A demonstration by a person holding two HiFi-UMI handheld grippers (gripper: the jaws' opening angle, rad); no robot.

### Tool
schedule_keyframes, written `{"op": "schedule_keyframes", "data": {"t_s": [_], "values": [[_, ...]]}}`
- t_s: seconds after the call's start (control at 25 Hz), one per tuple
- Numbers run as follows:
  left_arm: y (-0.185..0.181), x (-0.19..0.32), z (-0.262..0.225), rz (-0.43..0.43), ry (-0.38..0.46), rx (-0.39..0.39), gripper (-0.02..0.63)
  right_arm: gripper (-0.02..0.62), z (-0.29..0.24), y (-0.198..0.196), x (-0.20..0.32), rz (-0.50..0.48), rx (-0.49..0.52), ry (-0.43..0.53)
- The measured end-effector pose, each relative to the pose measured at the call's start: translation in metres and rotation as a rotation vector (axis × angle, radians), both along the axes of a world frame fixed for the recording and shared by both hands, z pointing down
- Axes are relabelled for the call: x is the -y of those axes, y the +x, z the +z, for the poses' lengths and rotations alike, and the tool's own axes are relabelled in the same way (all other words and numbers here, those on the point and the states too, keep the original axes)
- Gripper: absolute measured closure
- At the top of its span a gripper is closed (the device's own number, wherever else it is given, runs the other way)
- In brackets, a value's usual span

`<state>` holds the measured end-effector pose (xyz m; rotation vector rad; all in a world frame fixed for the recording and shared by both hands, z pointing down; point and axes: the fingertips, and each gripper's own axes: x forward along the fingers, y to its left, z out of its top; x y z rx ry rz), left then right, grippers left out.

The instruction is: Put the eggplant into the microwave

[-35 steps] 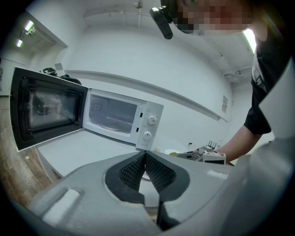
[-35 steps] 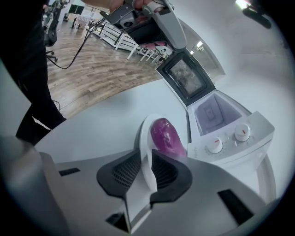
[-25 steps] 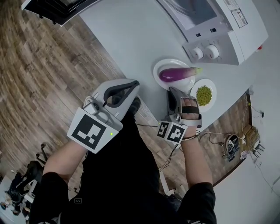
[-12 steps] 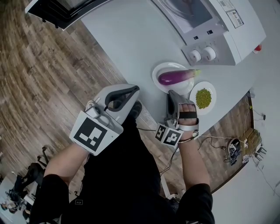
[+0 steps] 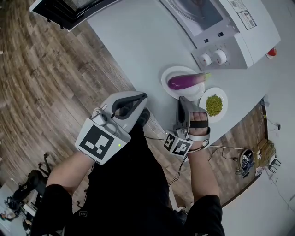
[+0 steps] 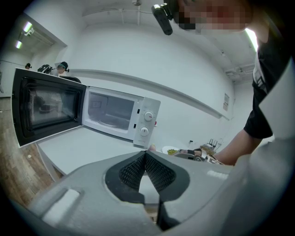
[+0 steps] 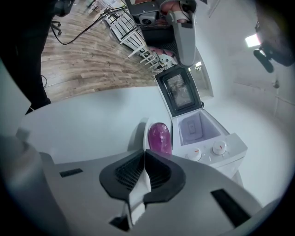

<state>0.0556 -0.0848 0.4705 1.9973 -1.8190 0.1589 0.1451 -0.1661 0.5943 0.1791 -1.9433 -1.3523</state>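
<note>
head view, nearest first: the left gripper [image 5: 140,97] sits low beside the person's body, off the edge of the counter [image 5: 138,41]. its jaws are pressed together with nothing between them, which the left gripper view confirms at the tips [image 6: 145,153]. the right gripper [image 5: 180,98] is held over the counter edge and aimed at the food. its jaws have just been closing and the tips now meet on nothing, as the right gripper view shows [image 7: 144,152].

just past those tips lies the eggplant [image 5: 185,80], purple and glossy, resting across a white plate [image 5: 167,76] with its green stem end toward the second plate. it is near the right gripper but not touched. in the right gripper view it shows directly ahead of the jaws [image 7: 159,137]. just beside it, to the right, is a small plate of green peas [image 5: 214,105]. beyond both stands the white microwave [image 5: 239,32], its dark door [image 5: 60,11] swung wide open and its cavity bare as far as can be seen.

the step in hand looks like the reach for the eggplant, and nothing has been picked up yet. to do it well, the right gripper's jaws would have to spread wide before going in. they should then take the eggplant across its thick middle rather than at the tapering stem end. the skin looks smooth and the body round, so an off-centre pinch could let it roll or squirt out. coming in from the near side keeps the gripper off the peas. lift clear of the plate rim before swinging toward the open cavity.
</note>
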Motion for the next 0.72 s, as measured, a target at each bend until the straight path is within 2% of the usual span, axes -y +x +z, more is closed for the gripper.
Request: {"op": "schedule_keyframes", "data": {"t_s": [0.72], "values": [[0.014, 0.002, 0.004, -0.005, -0.020, 0.028, 0.598, 0.574, -0.006, 0.011, 0.001, -0.044, 0.074, 0.085]]}}
